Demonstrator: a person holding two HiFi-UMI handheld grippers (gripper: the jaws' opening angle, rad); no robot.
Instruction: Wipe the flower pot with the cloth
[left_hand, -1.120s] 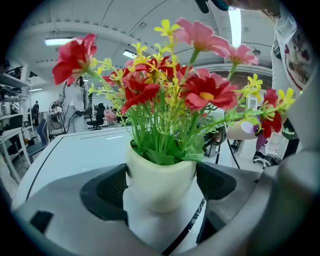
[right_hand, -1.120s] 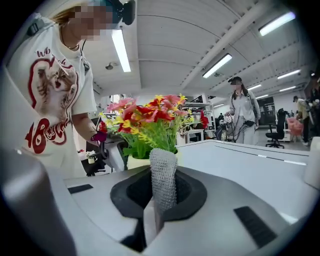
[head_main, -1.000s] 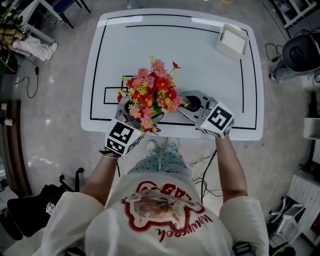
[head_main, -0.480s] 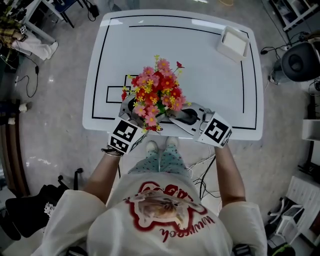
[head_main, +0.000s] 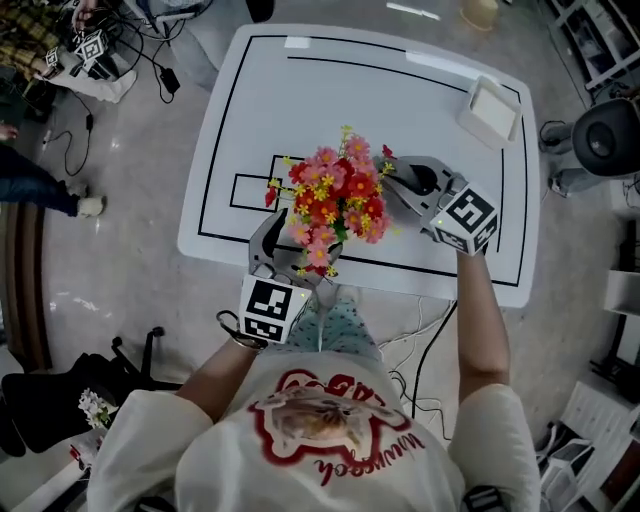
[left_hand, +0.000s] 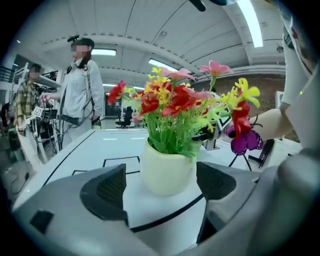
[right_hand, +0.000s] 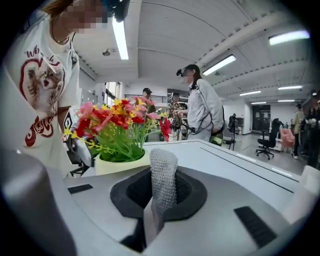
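White table (head_main: 300, 90), open beyond — near front edge, framed flower pot (left_hand: 167, 172) with parted left gripper (left_hand: 161, 186), pinched cloth (right_hand: 163, 175) in right gripper (right_hand: 159, 197).

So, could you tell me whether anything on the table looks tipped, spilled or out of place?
Nothing stands out: the flower pot stands upright on the table, with no spill. The right tool is shut on the cloth; the left tool is open, facing the flower pot.

On the table (head_main: 300, 110) the flower pot (left_hand: 167, 172) stands just ahead of your left gripper (left_hand: 161, 186), with your right gripper (right_hand: 159, 196) and its cloth (right_hand: 163, 172) to the pot's right.
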